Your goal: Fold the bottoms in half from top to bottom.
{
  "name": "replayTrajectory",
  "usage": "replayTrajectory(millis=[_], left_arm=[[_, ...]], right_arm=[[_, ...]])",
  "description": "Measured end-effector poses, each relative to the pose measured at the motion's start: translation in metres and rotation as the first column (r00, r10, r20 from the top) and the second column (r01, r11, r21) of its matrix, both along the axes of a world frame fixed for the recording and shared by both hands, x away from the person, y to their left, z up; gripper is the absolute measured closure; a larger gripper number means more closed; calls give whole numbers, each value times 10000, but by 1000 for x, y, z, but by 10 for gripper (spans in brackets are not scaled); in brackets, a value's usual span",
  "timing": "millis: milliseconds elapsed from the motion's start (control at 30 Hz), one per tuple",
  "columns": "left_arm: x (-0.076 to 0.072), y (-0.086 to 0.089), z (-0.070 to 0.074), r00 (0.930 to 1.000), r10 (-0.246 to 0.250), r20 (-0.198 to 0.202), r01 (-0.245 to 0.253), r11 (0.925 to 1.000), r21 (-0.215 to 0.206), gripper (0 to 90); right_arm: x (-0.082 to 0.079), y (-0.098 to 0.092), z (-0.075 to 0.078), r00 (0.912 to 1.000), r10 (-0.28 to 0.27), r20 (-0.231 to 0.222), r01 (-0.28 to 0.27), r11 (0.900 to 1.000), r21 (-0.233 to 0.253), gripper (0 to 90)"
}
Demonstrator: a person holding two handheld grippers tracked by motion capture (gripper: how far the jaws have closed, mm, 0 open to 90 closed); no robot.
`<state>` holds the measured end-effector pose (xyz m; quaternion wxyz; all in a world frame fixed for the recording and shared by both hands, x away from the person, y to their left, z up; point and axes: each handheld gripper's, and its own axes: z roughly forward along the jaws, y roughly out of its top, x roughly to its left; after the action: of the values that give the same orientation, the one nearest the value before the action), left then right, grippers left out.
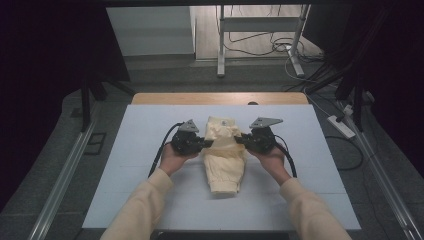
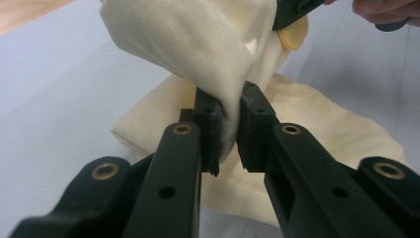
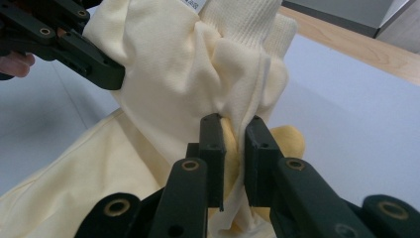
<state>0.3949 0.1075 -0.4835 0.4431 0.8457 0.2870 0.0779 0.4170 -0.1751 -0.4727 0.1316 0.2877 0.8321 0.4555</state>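
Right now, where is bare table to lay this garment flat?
Bare board lies left of the left gripper and right of the right gripper; also along the near edge. Crowded at centre, where both pinch the cream garment.

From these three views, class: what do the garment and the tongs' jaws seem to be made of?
The pale yellow garment looks like soft knit cotton, matte: it folds limply and shows a ribbed cuff. The left tongs and right tongs have black, matte, hard-looking jaws, probably moulded plastic, with brass-coloured rivets; each pair pinches a fold of cloth.
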Motion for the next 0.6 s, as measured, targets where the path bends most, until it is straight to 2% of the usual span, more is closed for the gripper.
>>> replayTrajectory(millis=[133,467,600], left_arm=[[-4,0,-3,10000,-86,14,86,10000,50,799],[-9,1,-12,9997,-65,-239,64,10000,-42,796],[-13,2,-16,9994,-111,-314,113,9999,63,792]], right_arm=[[-6,-2,-4,10000,67,-68,-67,10000,15,802],[-12,-2,-10,9994,159,-317,-158,9999,8,792],[-16,-1,-12,9988,242,-420,-243,9997,-4,786]])
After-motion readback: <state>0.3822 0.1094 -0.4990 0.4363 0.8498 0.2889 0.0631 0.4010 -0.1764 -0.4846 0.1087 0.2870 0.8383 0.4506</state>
